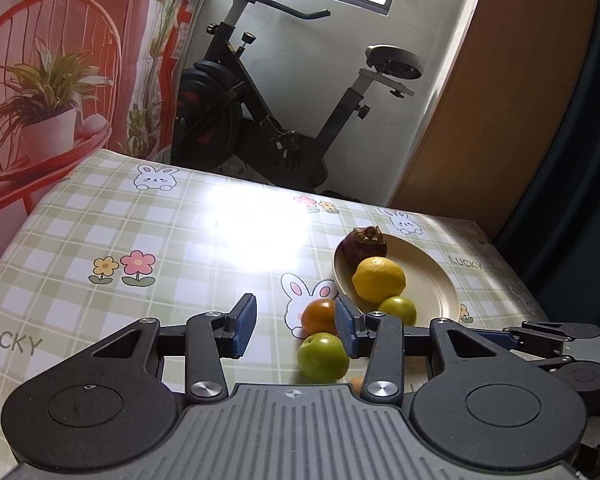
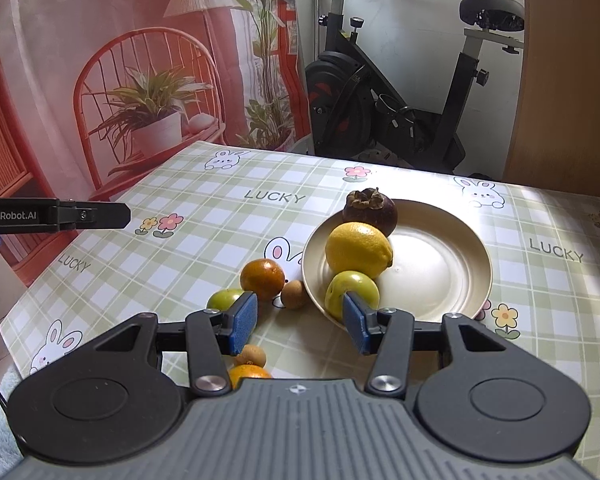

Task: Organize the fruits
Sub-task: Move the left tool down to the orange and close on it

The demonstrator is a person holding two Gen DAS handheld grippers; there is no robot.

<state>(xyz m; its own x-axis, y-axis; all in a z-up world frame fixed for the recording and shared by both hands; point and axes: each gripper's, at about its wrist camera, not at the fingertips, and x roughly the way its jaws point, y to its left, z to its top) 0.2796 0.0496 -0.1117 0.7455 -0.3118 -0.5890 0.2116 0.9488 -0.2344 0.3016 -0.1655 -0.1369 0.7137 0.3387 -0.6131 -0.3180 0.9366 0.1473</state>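
Note:
A cream plate [image 2: 440,264] [image 1: 432,280] holds a dark mangosteen [image 2: 370,210] [image 1: 365,242], a yellow lemon [image 2: 358,249] [image 1: 379,279] and a green plum [image 2: 350,290] [image 1: 399,309]. On the cloth left of the plate lie an orange tangerine [image 2: 262,279] [image 1: 318,316], a green plum [image 2: 225,299] [image 1: 322,357], a small brown longan [image 2: 293,294], another longan [image 2: 252,355] and an orange [image 2: 248,372]. My left gripper [image 1: 296,328] is open above the cloth, with the tangerine and plum near its right finger. My right gripper [image 2: 300,322] is open and empty in front of the plate.
The table has a green checked cloth [image 1: 140,240] with rabbits and flowers. An exercise bike [image 1: 284,100] stands behind the far edge. A red printed backdrop [image 2: 120,80] hangs at the left. A wooden panel [image 1: 500,100] stands at the right. The left gripper's side [image 2: 56,216] shows in the right wrist view.

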